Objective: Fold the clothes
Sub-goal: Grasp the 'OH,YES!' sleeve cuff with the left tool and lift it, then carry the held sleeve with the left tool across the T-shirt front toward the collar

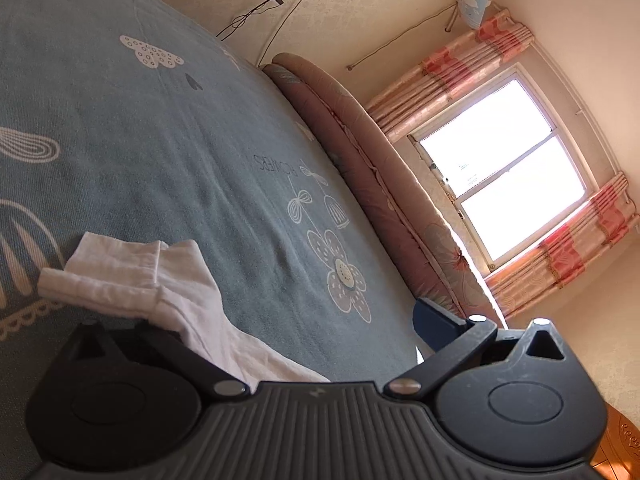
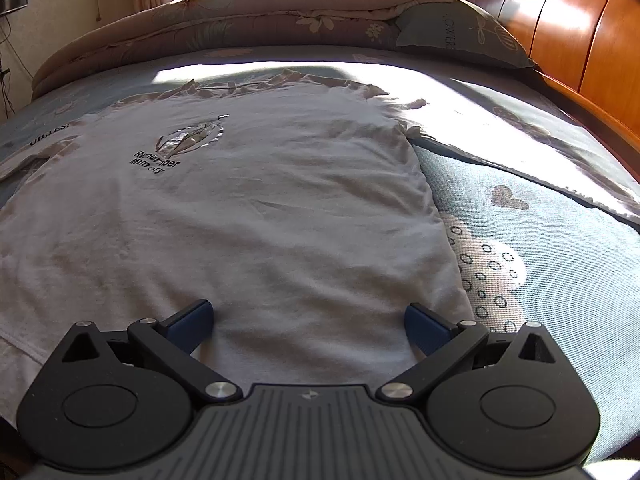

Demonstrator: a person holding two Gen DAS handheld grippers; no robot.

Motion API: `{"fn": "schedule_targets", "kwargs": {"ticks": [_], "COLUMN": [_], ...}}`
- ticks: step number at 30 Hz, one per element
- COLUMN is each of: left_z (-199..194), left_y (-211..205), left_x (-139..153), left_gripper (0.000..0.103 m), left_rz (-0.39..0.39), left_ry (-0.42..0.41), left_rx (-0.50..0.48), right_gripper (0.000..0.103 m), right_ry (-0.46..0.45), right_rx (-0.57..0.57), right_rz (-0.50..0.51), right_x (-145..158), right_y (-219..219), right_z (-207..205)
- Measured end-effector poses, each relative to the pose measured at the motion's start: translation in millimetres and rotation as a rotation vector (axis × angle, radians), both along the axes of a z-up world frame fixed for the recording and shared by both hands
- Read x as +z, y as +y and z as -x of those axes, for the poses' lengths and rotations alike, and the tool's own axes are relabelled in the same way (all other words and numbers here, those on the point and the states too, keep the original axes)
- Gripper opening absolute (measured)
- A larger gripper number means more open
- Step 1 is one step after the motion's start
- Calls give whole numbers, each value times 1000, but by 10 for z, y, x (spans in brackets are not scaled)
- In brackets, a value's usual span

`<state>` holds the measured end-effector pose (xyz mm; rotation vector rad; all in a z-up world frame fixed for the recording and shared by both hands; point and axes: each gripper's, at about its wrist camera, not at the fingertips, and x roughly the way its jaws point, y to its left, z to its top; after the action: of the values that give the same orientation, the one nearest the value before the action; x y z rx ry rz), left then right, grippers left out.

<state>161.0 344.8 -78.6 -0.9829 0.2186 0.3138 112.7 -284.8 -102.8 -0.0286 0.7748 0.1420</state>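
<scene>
One T-shirt (image 2: pixel 240 220), white, with one dark printed logo at upper left of the right wrist view; it lies spread flat on the bedsheet (image 2: pixel 560 248), filling the centre and left of that frame. In the left wrist view one sleeve of the T-shirt (image 1: pixel 132 280) shows at lower left, bunched beside my claw.

My right claw (image 2: pixel 308 320): two blue fingers (image 2: pixel 192 320), spread wide, resting over the shirt's lower edge, gripping nothing.

My left claw (image 1: pixel 292 332): one blue finger shows at lower right; the other is hidden behind white cloth, so I cannot tell whether it is spread or clamped.

One rolled quilt (image 2: pixel 240 16), floral, along the far edge of the bed. One pillow (image 2: pixel 460 36), upper right. One wooden headboard (image 2: pixel 560 20). One window (image 1: pixel 508 168) with two curtains (image 1: pixel 452 80).
</scene>
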Motion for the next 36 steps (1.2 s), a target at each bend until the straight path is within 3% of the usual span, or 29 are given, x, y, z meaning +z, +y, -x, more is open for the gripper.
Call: {"fn": "schedule_targets", "kwargs": {"ticks": [6,10,14,17,20,22,28,33,36], "left_z": [-122,-263,-429,-554,-695,-776,-1021,-1317,-1518], "left_y": [-161,-356,-574,-759,-969,-1097,-1464,-1839,-2074], "left_x": [287,521,769,937,1105,1199,1405,1484,1474], "left_gripper": [102,102,102,102,102,102,102,102,102], "left_rz": [-25,-37,-56,-56,-72,-79,-72,-87,-99], "left_ry": [-21,-23,-13,-8,4,4,-15,-5,24], "left_rx": [-66,-136,-212,-259,-302,-322,-377,-439,-486], "right_gripper": [103,103,103,103,103,103,103,103,103], "right_ry": [-65,10,46,43,47,97,92,93,103], "right_rx": [170,327,407,414,397,396,411,399,389], "right_rz": [-38,-39,-49,-75,-186,-267,-226,-265,-220], "right_x": [430,544,549,489,340,224,193,234,221], "right_y": [371,763,1051,1102,993,913,930,869,886], "right_z": [-194,-546,-786,-861,-847,-839,-770,-771,-769]}}
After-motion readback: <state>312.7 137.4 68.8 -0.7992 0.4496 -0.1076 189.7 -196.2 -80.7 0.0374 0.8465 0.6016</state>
